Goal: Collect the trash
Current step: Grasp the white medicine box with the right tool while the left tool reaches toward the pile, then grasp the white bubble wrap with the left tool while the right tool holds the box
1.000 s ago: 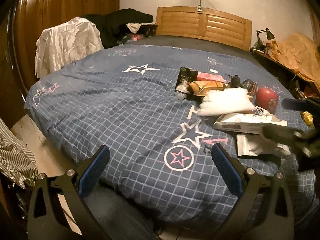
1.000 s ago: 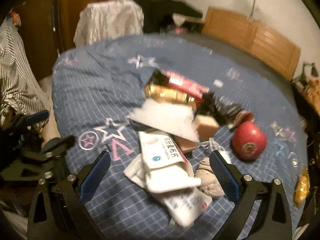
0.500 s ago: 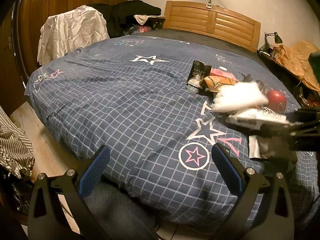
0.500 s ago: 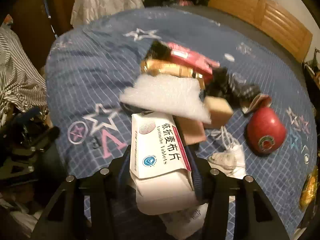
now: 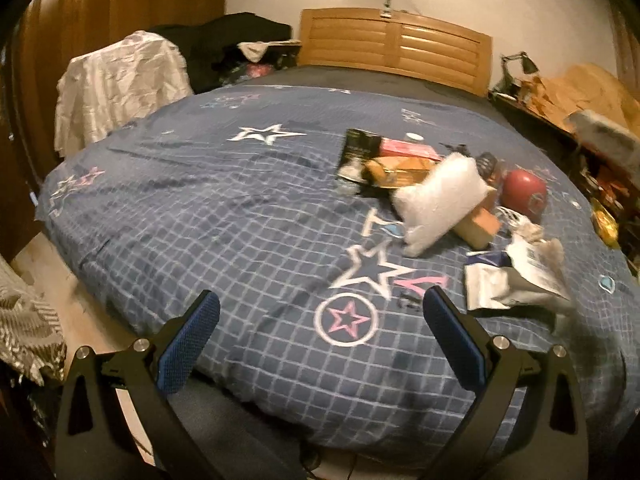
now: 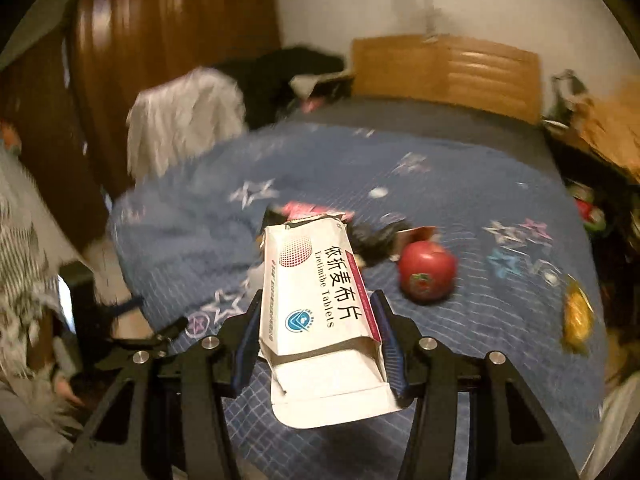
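Observation:
My right gripper (image 6: 316, 320) is shut on an empty white tablet box (image 6: 320, 300) with red trim, lifted above the bed. The trash pile lies on the blue star bedspread (image 5: 240, 220): a white bubble-wrap pouch (image 5: 440, 200), a tan block (image 5: 480, 226), a black packet (image 5: 358, 152), a gold wrapper (image 5: 400, 170), a pink pack (image 5: 408, 148), white torn bags (image 5: 508, 284) and a red apple (image 5: 524, 194). The apple also shows in the right wrist view (image 6: 426, 276). My left gripper (image 5: 320, 320) is open and empty over the bed's near edge.
A chair draped in white cloth (image 5: 116, 88) stands left of the bed. The wooden headboard (image 5: 396, 48) is at the back. A cluttered side table with a lamp (image 5: 520, 68) and brown paper (image 5: 584, 92) lines the right. Striped fabric (image 5: 24, 328) hangs at the near left.
My right gripper closed on the tablet box and lifted it off the pile, tilting up toward the room. The left gripper stayed open and shifted slightly.

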### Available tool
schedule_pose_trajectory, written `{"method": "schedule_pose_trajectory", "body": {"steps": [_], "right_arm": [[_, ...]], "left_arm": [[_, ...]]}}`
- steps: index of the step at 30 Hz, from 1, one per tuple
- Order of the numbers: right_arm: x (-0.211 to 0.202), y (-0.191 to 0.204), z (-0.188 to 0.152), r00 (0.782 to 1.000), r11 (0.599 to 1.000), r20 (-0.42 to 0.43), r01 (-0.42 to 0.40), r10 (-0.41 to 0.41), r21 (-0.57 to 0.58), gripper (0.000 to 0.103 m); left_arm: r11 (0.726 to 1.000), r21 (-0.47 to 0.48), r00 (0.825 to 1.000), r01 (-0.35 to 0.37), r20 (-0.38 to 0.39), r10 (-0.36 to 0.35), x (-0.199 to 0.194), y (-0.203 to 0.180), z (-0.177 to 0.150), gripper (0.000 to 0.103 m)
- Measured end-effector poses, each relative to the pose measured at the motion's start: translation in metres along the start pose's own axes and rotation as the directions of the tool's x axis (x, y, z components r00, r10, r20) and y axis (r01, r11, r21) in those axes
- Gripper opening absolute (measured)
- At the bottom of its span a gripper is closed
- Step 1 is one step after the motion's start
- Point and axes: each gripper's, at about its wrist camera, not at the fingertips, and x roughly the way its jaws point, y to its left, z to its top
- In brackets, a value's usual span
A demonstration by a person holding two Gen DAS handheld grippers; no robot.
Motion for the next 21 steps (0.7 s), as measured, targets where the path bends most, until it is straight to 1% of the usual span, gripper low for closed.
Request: {"method": "schedule_pose_trajectory", "body": {"steps": [1, 4, 7, 9, 11, 12, 13, 15, 16, 18, 19, 20, 21], "right_arm": [[-0.014, -0.009, -0.006, 1.000, 0.999, 0.023, 0.008, -0.009, 0.035, 0.054], [-0.037, -0.028, -0.029, 0.999, 0.994, 0.042, 0.024, -0.029, 0.110, 0.054], [-0.048, -0.040, -0.054, 0.999, 0.984, 0.028, 0.016, -0.021, 0.177, 0.054], [-0.048, -0.042, -0.069, 1.000, 0.978, 0.013, 0.007, -0.010, 0.208, 0.054], [-0.047, -0.044, -0.081, 1.000, 0.971, -0.002, -0.004, 0.005, 0.241, 0.054], [-0.044, -0.042, -0.087, 1.000, 0.968, -0.006, -0.006, 0.008, 0.250, 0.054], [-0.045, -0.044, -0.091, 1.000, 0.965, -0.009, -0.009, 0.012, 0.263, 0.054], [-0.041, -0.039, -0.098, 1.000, 0.961, -0.012, -0.004, 0.007, 0.276, 0.055], [-0.042, -0.040, -0.099, 1.000, 0.959, -0.013, -0.001, 0.005, 0.284, 0.055], [-0.043, -0.045, -0.103, 1.000, 0.956, -0.015, 0.006, -0.002, 0.293, 0.055], [-0.042, -0.046, -0.105, 1.000, 0.955, -0.016, 0.009, -0.004, 0.297, 0.055], [-0.042, -0.048, -0.106, 1.000, 0.953, -0.016, 0.013, -0.008, 0.302, 0.055], [-0.042, -0.049, -0.107, 1.000, 0.951, -0.017, 0.014, -0.009, 0.308, 0.055]], "left_arm": [[1.000, 0.013, 1.000, 0.015, -0.004, -0.015, 0.001, -0.003, 0.001, 0.098], [0.996, 0.057, 0.998, 0.069, -0.015, -0.069, 0.004, -0.016, 0.003, 0.098], [0.981, 0.116, 0.988, 0.153, -0.022, -0.152, 0.009, -0.028, 0.012, 0.098], [0.969, 0.175, 0.984, 0.175, -0.004, -0.177, 0.016, -0.038, 0.024, 0.098], [0.955, 0.248, 0.984, 0.165, 0.023, -0.176, 0.024, -0.048, 0.034, 0.096], [0.945, 0.289, 0.985, 0.156, 0.029, -0.172, 0.030, -0.054, 0.038, 0.093], [0.928, 0.339, 0.985, 0.155, 0.022, -0.172, 0.039, -0.061, 0.041, 0.090], [0.899, 0.404, 0.984, 0.168, -0.017, -0.176, 0.057, -0.073, 0.046, 0.085], [0.889, 0.420, 0.982, 0.182, -0.036, -0.184, 0.064, -0.076, 0.047, 0.081], [0.863, 0.457, 0.976, 0.214, -0.072, -0.204, 0.076, -0.083, 0.050, 0.079], [0.842, 0.487, 0.972, 0.232, -0.090, -0.216, 0.082, -0.087, 0.050, 0.079], [0.827, 0.511, 0.972, 0.234, -0.098, -0.215, 0.088, -0.091, 0.049, 0.077], [0.817, 0.532, 0.975, 0.222, -0.103, -0.197, 0.097, -0.095, 0.050, 0.075]]}}
